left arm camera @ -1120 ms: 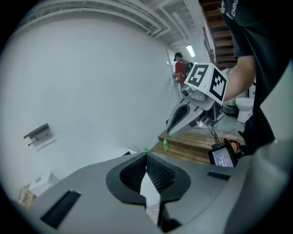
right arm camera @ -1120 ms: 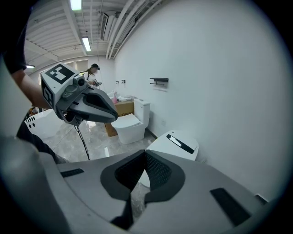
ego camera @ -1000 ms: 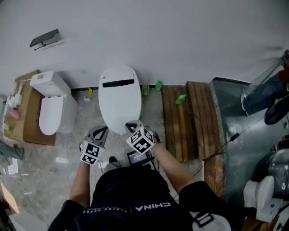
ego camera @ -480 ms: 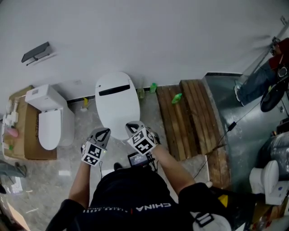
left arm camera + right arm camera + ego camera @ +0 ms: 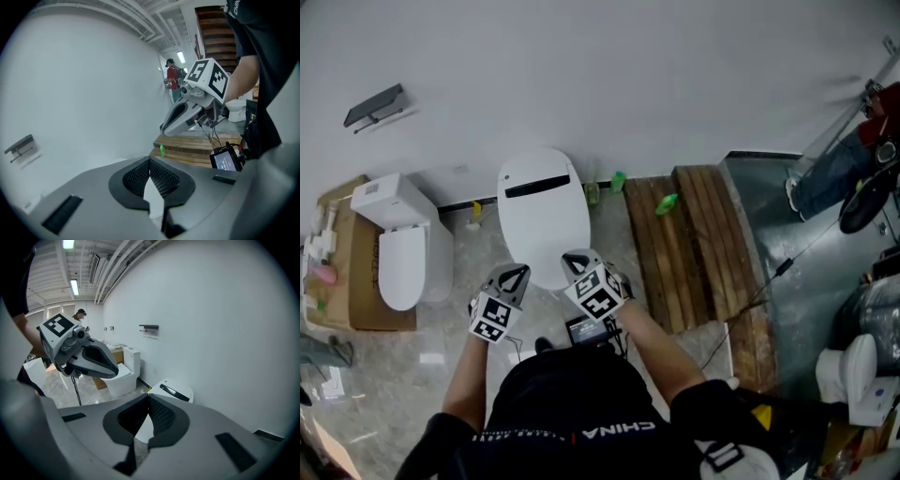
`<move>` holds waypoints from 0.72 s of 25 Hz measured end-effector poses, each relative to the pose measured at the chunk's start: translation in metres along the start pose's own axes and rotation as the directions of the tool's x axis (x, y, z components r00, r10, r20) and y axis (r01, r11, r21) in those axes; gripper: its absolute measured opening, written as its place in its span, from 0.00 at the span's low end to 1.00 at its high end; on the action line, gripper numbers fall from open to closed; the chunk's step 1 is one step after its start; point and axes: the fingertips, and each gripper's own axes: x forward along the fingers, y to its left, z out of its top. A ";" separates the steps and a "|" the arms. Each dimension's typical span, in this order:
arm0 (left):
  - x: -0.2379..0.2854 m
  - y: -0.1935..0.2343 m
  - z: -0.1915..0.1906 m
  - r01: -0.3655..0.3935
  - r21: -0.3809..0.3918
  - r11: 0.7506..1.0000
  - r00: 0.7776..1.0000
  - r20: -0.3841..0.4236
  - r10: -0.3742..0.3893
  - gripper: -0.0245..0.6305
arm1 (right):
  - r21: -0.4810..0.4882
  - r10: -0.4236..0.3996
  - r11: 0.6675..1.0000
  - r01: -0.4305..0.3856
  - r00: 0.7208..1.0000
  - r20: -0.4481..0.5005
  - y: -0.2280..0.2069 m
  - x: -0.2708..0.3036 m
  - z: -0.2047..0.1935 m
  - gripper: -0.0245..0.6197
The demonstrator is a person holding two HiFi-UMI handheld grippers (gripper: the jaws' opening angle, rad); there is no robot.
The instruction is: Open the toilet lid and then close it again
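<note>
So the white oval-lidded toilet point(image 5: 546, 216) is backed up against the plain white wall point(image 5: 628, 66). Its lid is flat down, with a black strip across the back end. The person is standing right at the toilet's front end with a grey two-jaw tool in each hand.

The left gripper point(image 5: 517, 273) is just off the toilet's front-left corner. The right gripper point(image 5: 573, 258) sits over the front edge of the lid (from above it overlaps the rim, but its own camera shows the toilet out ahead of the jaws, so I wouldn't call it touching). On both, the jaws are pressed together with nothing between them, the black ribbed pads meeting at the tip.

Around the toilet:
- **Left:** a second white toilet with a square tank point(image 5: 403, 244), standing on flat brown cardboard point(image 5: 358, 281).
- **Right:** a stack of brown wooden planks point(image 5: 684, 244), with a small green bottle point(image 5: 667, 203) lying on the end nearest the wall.
- **Up the wall, to the left:** a small black bracket point(image 5: 373, 105).
- **In front, right behind the right gripper:** a small black screen point(image 5: 586, 329) with cables, at the person's waist.
</note>
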 end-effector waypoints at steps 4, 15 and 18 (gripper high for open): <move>0.000 0.001 0.000 -0.008 -0.003 1.000 1.000 0.000 0.008 0.05 | -0.001 0.005 1.000 -0.005 1.000 0.007 0.000 0.001 0.001 0.06; 0.002 -0.003 -0.009 -0.003 -0.021 1.000 1.000 -0.024 0.002 0.05 | 0.007 0.013 1.000 -0.013 1.000 -0.013 -0.003 0.002 -0.009 0.06; 0.004 -0.005 -0.016 0.003 -0.032 0.999 0.999 -0.043 -0.004 0.05 | 0.000 0.024 1.000 -0.024 0.999 -0.036 -0.003 0.004 -0.019 0.06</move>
